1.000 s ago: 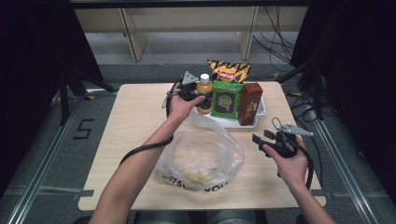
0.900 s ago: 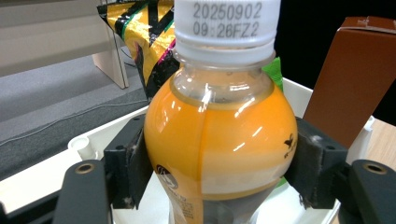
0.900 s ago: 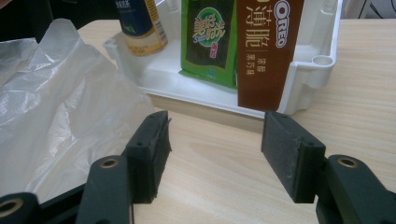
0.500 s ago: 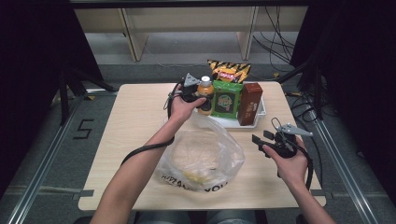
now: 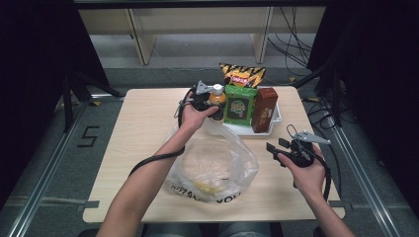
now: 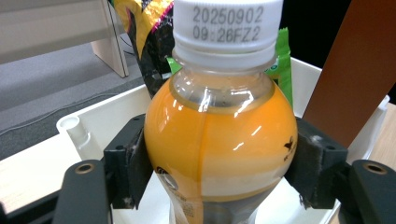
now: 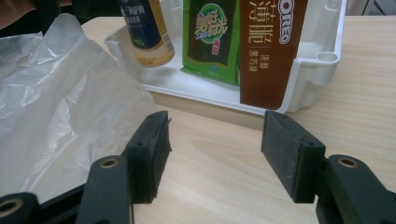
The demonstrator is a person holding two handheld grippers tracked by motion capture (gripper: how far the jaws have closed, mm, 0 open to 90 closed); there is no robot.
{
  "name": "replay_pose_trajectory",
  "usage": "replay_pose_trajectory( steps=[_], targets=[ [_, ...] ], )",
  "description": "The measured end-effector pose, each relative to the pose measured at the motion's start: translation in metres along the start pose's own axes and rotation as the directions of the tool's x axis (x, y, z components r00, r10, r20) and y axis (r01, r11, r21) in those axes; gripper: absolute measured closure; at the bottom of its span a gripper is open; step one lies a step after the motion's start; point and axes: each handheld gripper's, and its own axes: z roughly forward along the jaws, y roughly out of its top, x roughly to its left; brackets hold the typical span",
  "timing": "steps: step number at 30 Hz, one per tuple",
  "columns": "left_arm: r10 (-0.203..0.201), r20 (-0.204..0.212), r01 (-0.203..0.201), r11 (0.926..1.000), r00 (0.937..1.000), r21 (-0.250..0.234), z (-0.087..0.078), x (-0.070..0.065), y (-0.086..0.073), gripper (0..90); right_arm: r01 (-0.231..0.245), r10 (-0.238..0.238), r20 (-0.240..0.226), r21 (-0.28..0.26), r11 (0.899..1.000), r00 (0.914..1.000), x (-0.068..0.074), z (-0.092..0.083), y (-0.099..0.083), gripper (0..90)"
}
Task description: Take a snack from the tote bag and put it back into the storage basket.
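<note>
- The left gripper (image 6: 219,175) is clamped on the orange juice bottle (image 6: 219,140): in the left gripper view both black pads press against the bottle's round shoulder, one on each side, jaws spread wide to take its girth.
- The bottle stands upright at the left end of the white tray (image 5: 247,130), which sits at the far side of the counter (image 5: 138,123).
- The right gripper (image 7: 215,149) is spread wide with nothing between its jaws; it hovers over bare counter, near the tray's front wall and just beside the clear plastic bag (image 7: 56,102).
- The left gripper view gives the printed date code on the white cap (image 6: 227,21) and the juice level under the neck.
- The right gripper view gives the bottle's label, the green snack packet (image 7: 210,37) and the brown biscuit box (image 7: 271,51) standing side by side in the tray.
- The high view shows the striped chip bag (image 5: 242,75) behind the tray and the plastic bag lying between the person's forearms.
</note>
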Motion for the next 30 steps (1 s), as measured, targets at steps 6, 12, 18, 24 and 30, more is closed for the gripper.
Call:
replay_pose_trajectory(
  steps=[6, 12, 18, 24, 30],
  targets=[
    [-0.001, -0.001, 0.001, 1.0, 1.0, 0.003, 0.003, 0.0, -0.003, 30.3, 0.001, -0.001, -0.006, 0.004, 1.0, 1.0, 0.0, 0.0, 0.0, 42.4],
    [0.002, -0.008, -0.002, 0.9998, 1.0, 0.02, 0.005, 0.0, -0.006, 30.2, 0.022, -0.022, -0.014, 0.012, 1.0, 0.9997, -0.002, -0.001, -0.001, 42.4],
    [0.003, -0.01, -0.003, 0.9997, 1.0, 0.023, 0.005, 0.001, -0.007, 30.2, 0.026, -0.026, -0.011, 0.008, 1.0, 0.9996, -0.002, -0.001, -0.001, 42.4],
    [0.006, -0.011, -0.006, 0.9995, 0.9999, 0.03, 0.007, 0.002, -0.01, 30.2, 0.004, -0.004, -0.01, 0.001, 1.0, 0.9999, 0.0, 0.0, 0.0, 42.4],
    [0.002, -0.016, -0.001, 0.9992, 0.9999, 0.039, 0.009, 0.004, -0.013, 30.2, 0.024, -0.024, -0.011, 0.008, 1.0, 0.9997, -0.002, 0.0, -0.001, 42.4]
  ],
)
